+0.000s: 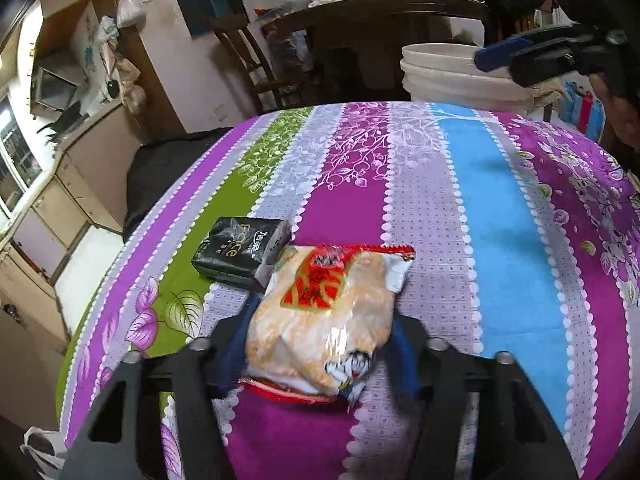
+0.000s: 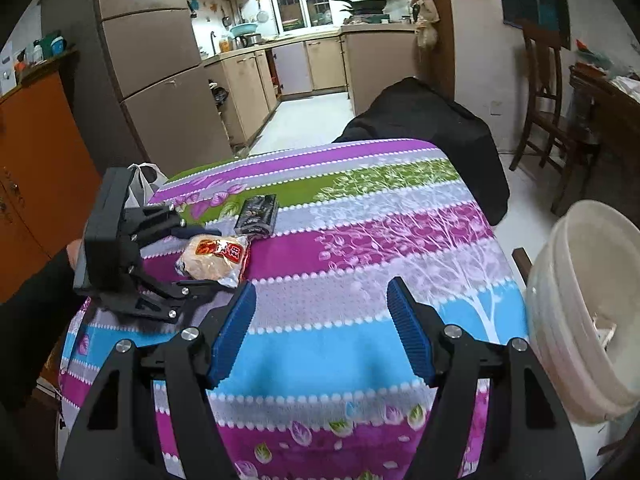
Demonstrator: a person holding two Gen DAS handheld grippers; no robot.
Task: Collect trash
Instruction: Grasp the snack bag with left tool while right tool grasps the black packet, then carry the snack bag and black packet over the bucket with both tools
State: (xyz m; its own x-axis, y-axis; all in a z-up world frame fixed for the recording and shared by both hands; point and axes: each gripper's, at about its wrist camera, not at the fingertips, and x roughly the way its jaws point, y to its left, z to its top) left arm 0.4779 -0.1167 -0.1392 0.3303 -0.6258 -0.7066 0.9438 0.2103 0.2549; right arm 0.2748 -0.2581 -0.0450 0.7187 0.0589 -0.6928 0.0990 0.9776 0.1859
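Observation:
A clear snack bag (image 1: 320, 312) with a red label lies on the striped tablecloth (image 1: 480, 220), and my left gripper (image 1: 320, 340) is shut on it, one blue pad pressed against each side. In the right wrist view the same bag (image 2: 214, 258) sits between the left gripper's (image 2: 200, 258) black fingers, near the table's left edge. A black tissue packet (image 1: 240, 254) rests just beyond the bag, touching its corner. My right gripper (image 2: 320, 300) hovers open over the blue stripe with nothing between its pads. Its blue tip (image 1: 520, 54) also shows at the upper right in the left wrist view.
A white plastic bucket (image 2: 580, 300) stands off the table's right edge, seen also beyond the far edge (image 1: 448, 76). A white plastic bag (image 2: 140, 184) hangs at the table's far left corner. A black-covered seat (image 2: 440, 120) and a wooden chair (image 2: 548, 100) stand behind.

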